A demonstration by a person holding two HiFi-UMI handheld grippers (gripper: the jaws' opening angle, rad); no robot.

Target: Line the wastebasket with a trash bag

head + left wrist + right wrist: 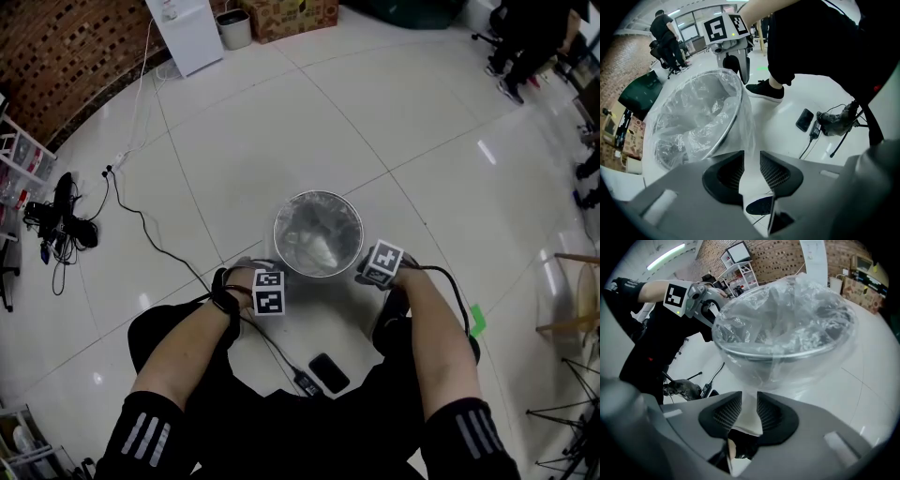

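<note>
A round metal wastebasket stands on the white floor in front of me, lined with a clear trash bag whose edge is folded over the rim. My left gripper sits at the basket's near-left side and my right gripper at its near-right side. In the left gripper view the jaws stand apart beside the draped film. In the right gripper view the jaws are apart with a strip of bag film hanging between the pads, not pinched.
A black phone and a charger with cable lie on the floor by my legs. My black shoe is next to the basket. Cables lie far left. A white cabinet and a person are at the back.
</note>
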